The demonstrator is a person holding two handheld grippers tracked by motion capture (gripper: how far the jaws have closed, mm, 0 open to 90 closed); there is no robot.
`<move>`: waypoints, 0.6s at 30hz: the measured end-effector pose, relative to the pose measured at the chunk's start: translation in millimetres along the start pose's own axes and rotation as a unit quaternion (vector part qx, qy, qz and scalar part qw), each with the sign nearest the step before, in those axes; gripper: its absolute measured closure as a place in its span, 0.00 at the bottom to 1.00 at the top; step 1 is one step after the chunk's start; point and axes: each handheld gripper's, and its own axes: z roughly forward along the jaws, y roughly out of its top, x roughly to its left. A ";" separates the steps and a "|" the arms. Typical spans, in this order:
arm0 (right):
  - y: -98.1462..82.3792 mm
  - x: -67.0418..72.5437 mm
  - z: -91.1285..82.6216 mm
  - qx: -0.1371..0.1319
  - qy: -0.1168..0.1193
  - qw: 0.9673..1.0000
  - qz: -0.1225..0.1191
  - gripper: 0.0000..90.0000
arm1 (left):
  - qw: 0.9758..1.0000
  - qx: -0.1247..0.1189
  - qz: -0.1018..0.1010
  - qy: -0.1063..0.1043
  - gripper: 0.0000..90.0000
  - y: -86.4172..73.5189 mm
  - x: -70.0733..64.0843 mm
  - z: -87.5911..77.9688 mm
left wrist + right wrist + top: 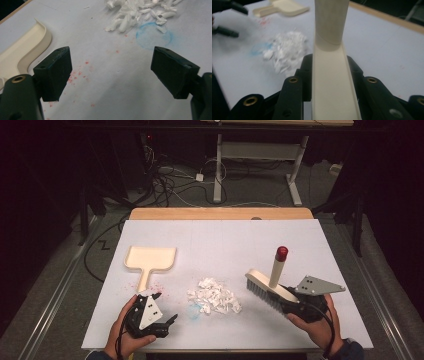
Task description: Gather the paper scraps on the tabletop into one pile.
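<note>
While your right claw [280,296] clamped the brush [267,287] at lower right, your left claw [162,312] stood apart, empty, just below the dustpan [150,260]; paper scraps [214,296] lay between them.

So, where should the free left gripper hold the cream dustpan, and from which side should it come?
Grip the dustpan by its narrow handle, probably coming from the near side. The handle points toward the open left gripper and looks slim enough for the jaws; the pan's open mouth faces away from the person.

Left gripper [162,312], jaws spread wide, rests low at the near left in one hand; right gripper [287,301], jaws clamped, is gripped at the near right.
</note>
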 end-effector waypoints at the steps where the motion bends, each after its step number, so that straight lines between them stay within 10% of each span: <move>1: -3.9 -0.8 -2.5 0.008 0.001 1.000 0.000 0.76 | 1.000 0.001 0.001 0.000 0.18 0.3 -0.3 0.2; 9: -22.0 15.2 10.9 0.057 0.043 0.997 -0.020 0.76 | 1.000 0.003 0.003 0.000 0.18 1.3 -1.2 1.1; 18: 0.7 45.8 45.2 0.042 0.076 0.995 -0.049 0.76 | 1.000 0.000 0.002 -0.002 0.18 0.5 -0.4 1.0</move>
